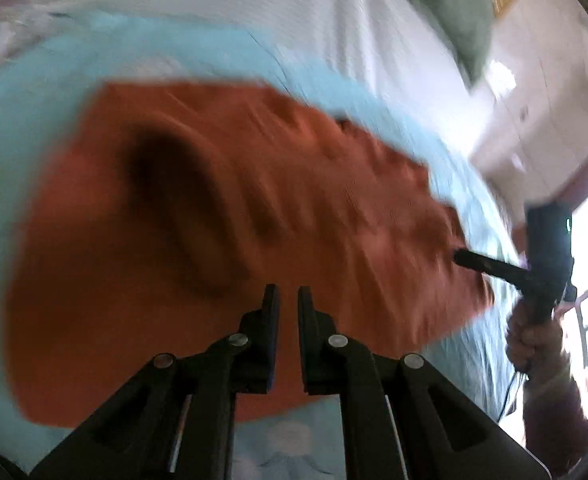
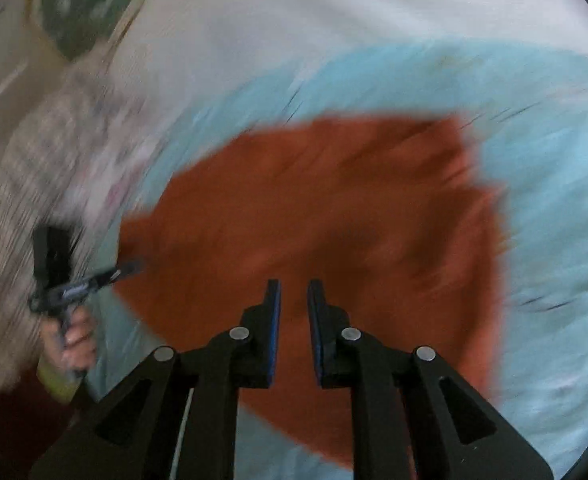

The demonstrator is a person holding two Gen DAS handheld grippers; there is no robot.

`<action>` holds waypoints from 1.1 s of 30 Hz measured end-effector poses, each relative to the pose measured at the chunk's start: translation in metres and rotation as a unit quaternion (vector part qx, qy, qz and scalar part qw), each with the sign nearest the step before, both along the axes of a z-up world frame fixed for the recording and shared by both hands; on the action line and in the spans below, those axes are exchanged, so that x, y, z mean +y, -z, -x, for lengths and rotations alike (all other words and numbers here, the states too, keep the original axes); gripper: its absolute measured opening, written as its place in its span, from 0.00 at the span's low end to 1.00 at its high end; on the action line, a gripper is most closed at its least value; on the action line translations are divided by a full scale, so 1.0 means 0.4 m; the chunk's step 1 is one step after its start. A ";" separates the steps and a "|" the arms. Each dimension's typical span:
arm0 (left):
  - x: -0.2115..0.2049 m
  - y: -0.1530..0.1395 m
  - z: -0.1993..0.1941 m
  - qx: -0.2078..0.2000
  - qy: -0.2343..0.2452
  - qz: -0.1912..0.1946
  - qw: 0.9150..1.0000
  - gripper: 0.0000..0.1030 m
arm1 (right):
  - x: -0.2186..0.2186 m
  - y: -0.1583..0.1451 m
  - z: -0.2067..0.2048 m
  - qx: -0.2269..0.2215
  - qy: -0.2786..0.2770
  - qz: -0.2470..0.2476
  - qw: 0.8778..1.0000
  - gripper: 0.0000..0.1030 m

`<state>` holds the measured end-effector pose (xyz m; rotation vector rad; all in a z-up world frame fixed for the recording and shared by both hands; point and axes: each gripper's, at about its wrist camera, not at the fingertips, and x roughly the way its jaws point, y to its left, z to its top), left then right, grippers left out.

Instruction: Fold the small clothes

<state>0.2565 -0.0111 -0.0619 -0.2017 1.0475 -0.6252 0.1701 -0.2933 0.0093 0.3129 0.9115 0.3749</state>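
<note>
Rust-orange cloth, the small garment [image 1: 222, 240], lies spread and rumpled on a light blue sheet [image 1: 94, 60] over a white bed [image 1: 294, 8]; both views are smeared by motion blur. From the left claw [image 1: 288, 294] it lies straight ahead and below, with the jaws a narrow gap apart and nothing visibly between them. The right claw [image 2: 294, 288] hangs likewise over the garment's near edge, its jaws slightly apart and empty. In the left view the right claw's tip sits at the far right edge of the cloth, whose long axis appears to run between the two claws, so each seems equally near its own end.
</note>
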 end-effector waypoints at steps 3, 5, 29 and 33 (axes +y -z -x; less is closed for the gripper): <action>-0.047 0.029 -0.014 0.000 0.014 -0.025 1.000 0.07 | 0.035 0.059 -0.039 0.034 -0.019 0.052 0.998 0.13; -0.033 0.029 -0.066 0.008 0.003 -0.011 1.000 0.07 | 0.012 0.065 -0.067 0.038 -0.011 0.037 0.999 0.13; 0.313 -0.084 0.004 -0.016 -0.246 0.040 0.968 0.15 | -0.141 -0.058 -0.025 -0.062 0.206 -0.035 0.976 0.50; 0.312 -0.106 0.139 -0.023 -0.248 0.066 0.966 0.30 | -0.073 -0.041 0.047 -0.054 0.181 -0.020 0.982 0.53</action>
